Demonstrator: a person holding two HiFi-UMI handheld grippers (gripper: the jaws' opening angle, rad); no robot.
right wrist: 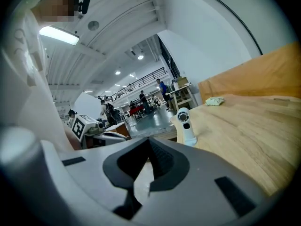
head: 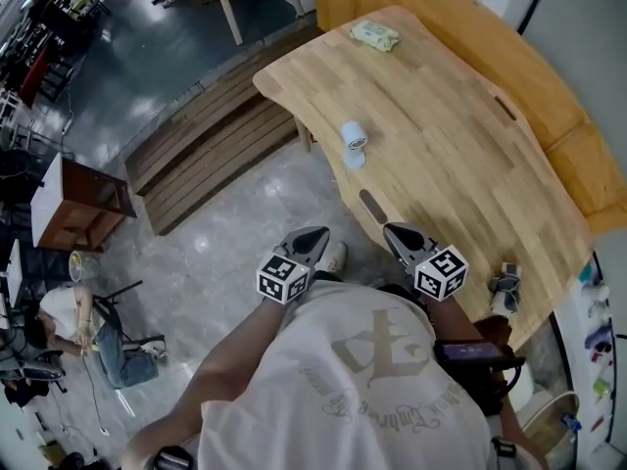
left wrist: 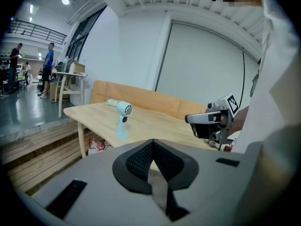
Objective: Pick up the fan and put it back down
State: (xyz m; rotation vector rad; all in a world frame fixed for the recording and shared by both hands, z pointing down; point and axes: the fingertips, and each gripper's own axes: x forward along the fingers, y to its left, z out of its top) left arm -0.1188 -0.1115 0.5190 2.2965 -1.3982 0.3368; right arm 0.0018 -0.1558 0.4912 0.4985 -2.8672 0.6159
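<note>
A small white handheld fan [head: 353, 143] stands upright on the light wooden table [head: 460, 155], near its left edge. It also shows as the fan [left wrist: 123, 118] in the left gripper view and the fan [right wrist: 186, 125] in the right gripper view. My left gripper [head: 315, 234] and my right gripper [head: 394, 231] hover side by side off the table's near edge, well short of the fan. Both point toward it. The left gripper [left wrist: 153, 143] has its jaws together with nothing between them. The right gripper [right wrist: 149, 142] looks the same, pads meeting and empty.
A folded green cloth [head: 375, 35] lies at the table's far end. An orange bench [head: 549, 76] runs behind the table. A wooden platform [head: 211, 135] lies on the floor to the left. A small grey object [head: 505, 288] sits at the table's near right edge. People stand far off.
</note>
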